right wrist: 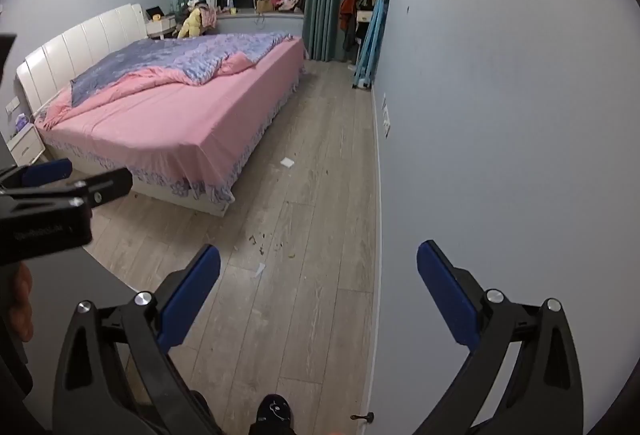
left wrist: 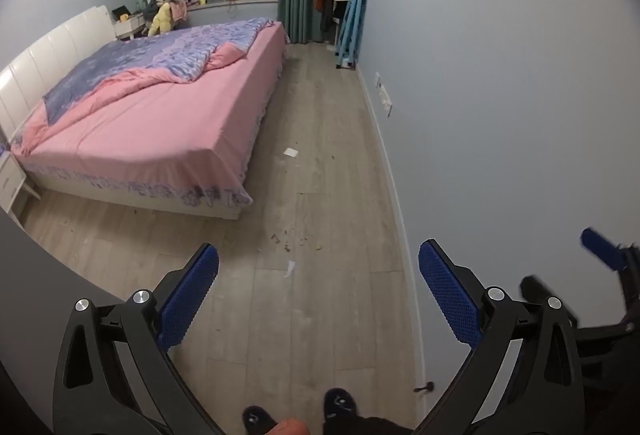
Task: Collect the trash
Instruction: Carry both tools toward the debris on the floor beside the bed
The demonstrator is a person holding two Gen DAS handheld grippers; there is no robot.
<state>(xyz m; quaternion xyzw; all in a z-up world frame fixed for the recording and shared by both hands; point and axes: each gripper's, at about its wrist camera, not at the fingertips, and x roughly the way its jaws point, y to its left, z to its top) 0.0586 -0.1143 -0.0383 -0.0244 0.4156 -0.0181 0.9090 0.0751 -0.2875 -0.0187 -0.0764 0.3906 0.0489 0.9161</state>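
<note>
step: approach, nothing picked up yet | left gripper (left wrist: 319, 275) and right gripper (right wrist: 319, 271): both wide, empty | trash: paper scrap (left wrist: 289, 268) on floor ahead, white square (left wrist: 291, 152) farther (beside the bed (left wrist: 160, 123)) | next: step forward, lower onto scrap

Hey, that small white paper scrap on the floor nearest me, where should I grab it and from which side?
Probably pinch the raised end of the nearest paper scrap, coming straight down from above. It lies almost flat on the wood floor with one end seemingly curled up, so that lifted edge gives open tongs something to close on. Both tongs are open and empty.
</note>
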